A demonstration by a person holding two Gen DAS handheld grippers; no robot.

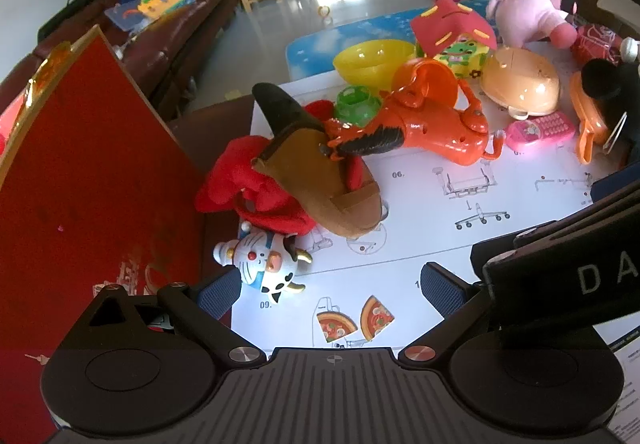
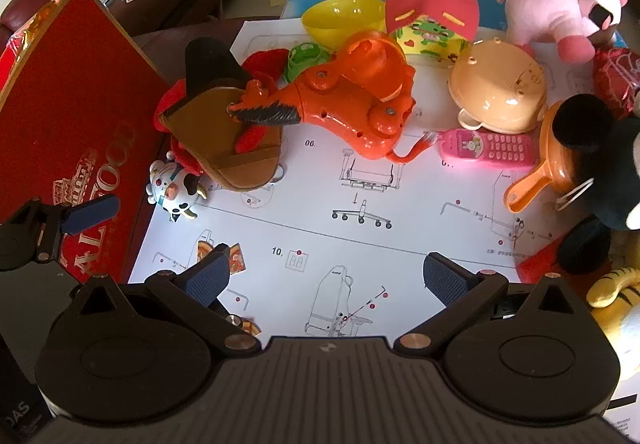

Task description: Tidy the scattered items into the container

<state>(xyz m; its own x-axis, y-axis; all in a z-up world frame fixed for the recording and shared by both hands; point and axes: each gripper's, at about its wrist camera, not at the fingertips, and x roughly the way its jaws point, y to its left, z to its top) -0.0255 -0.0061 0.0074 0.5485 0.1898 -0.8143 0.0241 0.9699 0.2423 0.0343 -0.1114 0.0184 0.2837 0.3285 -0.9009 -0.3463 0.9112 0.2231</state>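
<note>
Both grippers hover open and empty above a white instruction sheet (image 2: 360,236) strewn with toys. My left gripper (image 1: 328,290) is just short of a small cat-cow figurine (image 1: 264,264), with two pizza-slice pieces (image 1: 356,320) between its fingers on the sheet. My right gripper (image 2: 326,280) hangs over bare paper. A brown plush shoe on red cloth (image 2: 228,131), an orange plastic creature (image 2: 352,99), a pink toy phone (image 2: 492,149) and a tan pot (image 2: 500,91) lie beyond. A red box with gold lettering (image 2: 68,103) stands at the left edge.
Farther back are a yellow bowl (image 2: 340,19), a green cup (image 2: 304,59), a pink plush pig (image 2: 560,7), a black plush (image 2: 608,163) and an orange pan (image 2: 536,179). A brown sofa (image 1: 180,43) runs behind the box. The right gripper's black housing (image 1: 560,268) crowds the left wrist view.
</note>
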